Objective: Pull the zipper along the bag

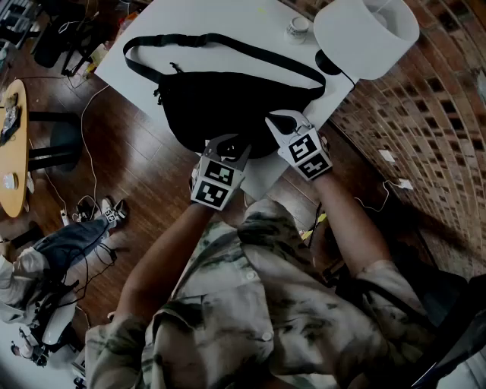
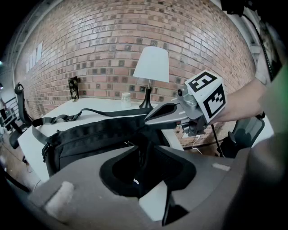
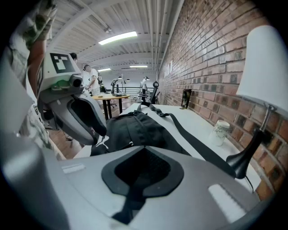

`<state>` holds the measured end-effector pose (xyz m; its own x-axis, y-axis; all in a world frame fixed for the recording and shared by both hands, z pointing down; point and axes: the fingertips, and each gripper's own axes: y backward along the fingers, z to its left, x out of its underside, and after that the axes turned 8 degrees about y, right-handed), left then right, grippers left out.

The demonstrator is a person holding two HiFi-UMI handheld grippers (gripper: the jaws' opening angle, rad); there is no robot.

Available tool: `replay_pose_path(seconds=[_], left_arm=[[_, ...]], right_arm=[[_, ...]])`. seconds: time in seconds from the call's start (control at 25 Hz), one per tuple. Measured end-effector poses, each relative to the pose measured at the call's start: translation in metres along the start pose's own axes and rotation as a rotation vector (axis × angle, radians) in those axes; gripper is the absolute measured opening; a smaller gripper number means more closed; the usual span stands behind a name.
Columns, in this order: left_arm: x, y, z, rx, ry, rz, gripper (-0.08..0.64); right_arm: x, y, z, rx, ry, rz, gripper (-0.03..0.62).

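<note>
Bag (image 1: 228,99): black, soft, on white table (image 1: 197,23) | left gripper (image 1: 228,146): jaws pinched on fabric at near edge | right gripper (image 1: 276,121): jaws together at bag top | Handling: likely light, cloth will bunch; hold taut, take the zipper pull (not made out here).

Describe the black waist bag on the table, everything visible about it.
The black fabric waist bag is a soft, matte, oblong pouch lying flat on the white table, its long side across the person's view. Its black webbing strap loops over the tabletop behind it and carries a buckle. The bag's near edge lies by the table's near corner, where the left claw and the right claw both look closed on its fabric, side by side.
</note>
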<state>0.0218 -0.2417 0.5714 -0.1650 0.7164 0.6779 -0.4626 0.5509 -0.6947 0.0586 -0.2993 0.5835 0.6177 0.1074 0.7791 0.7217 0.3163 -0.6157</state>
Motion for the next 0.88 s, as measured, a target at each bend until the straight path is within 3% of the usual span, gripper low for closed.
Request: replay_pose_path(seconds=[0.48, 0.56, 0.88], left_arm=[[0.014, -0.067, 0.033, -0.139, -0.089, 0.134, 0.117], [0.014, -0.069, 0.034, -0.13, -0.093, 0.135, 0.031], [0.016, -0.062, 0.039, -0.001, -0.061, 0.183, 0.025]], right_arm=[[0.025, -0.044, -0.018, -0.018, -0.049, 0.112, 0.005], [0.032, -0.045, -0.019, -0.015, -0.058, 0.13, 0.005], [0.043, -0.052, -0.019, -0.01, -0.092, 0.195, 0.005]])
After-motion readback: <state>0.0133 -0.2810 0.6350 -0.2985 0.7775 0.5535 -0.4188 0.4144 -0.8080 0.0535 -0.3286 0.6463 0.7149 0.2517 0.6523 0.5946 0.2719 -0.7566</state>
